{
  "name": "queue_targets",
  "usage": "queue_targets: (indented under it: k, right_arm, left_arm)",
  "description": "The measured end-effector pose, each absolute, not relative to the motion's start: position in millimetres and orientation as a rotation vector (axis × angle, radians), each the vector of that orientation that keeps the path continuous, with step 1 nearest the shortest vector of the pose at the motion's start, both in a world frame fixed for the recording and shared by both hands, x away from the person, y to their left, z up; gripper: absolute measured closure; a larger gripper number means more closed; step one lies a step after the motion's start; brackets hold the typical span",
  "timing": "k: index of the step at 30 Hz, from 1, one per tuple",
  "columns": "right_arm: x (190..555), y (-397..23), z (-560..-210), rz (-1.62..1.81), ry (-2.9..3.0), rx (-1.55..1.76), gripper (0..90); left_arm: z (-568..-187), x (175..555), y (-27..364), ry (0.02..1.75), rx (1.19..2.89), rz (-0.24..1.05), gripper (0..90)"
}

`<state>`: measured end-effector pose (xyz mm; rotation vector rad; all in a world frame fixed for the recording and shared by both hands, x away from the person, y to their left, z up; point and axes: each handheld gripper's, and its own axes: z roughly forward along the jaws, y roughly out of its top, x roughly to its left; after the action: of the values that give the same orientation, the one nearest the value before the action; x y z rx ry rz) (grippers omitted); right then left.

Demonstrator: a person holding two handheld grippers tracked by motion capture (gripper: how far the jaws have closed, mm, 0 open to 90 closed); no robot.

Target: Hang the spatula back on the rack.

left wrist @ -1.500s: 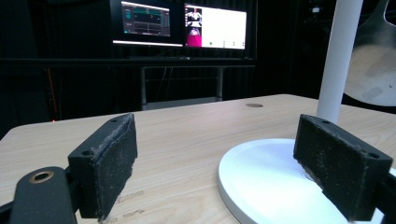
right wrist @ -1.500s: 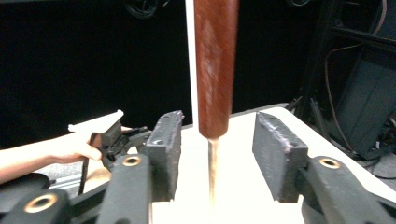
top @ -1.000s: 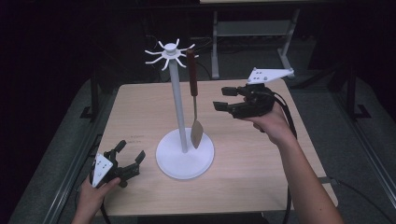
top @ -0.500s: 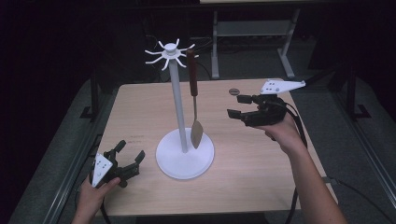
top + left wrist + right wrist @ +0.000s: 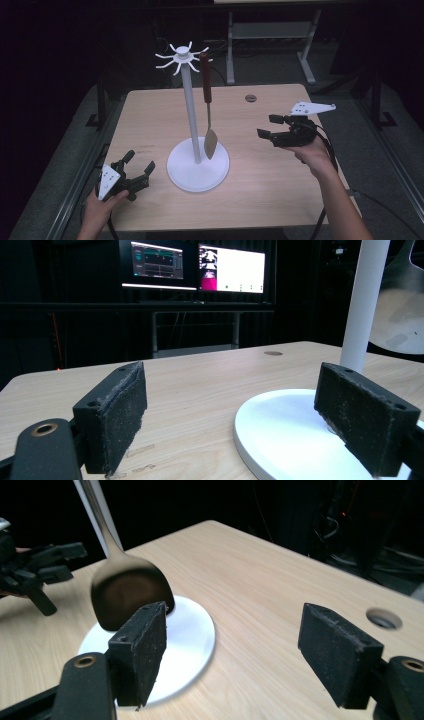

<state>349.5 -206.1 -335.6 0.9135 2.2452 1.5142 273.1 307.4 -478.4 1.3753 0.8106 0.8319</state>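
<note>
My right gripper (jaws wide, just opened more, empty) nears the desk's right edge; aim slow at the spatula.

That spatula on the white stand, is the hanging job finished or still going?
It looks done: the spatula hangs from a hook on the white stand, touched by neither gripper. The right gripper and left gripper are open and empty. Nothing else waits on the table.
</note>
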Motion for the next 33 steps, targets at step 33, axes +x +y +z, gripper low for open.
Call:
queue_targets:
  k: [33]
  right_arm:
    - [296.6, -261.2, -437.2, 1.153, 2.219, 1.233, 22.8]
  left_arm:
    - [-479.1, 269.6, 308.9, 0.798, 1.356, 0.861, 12.7]
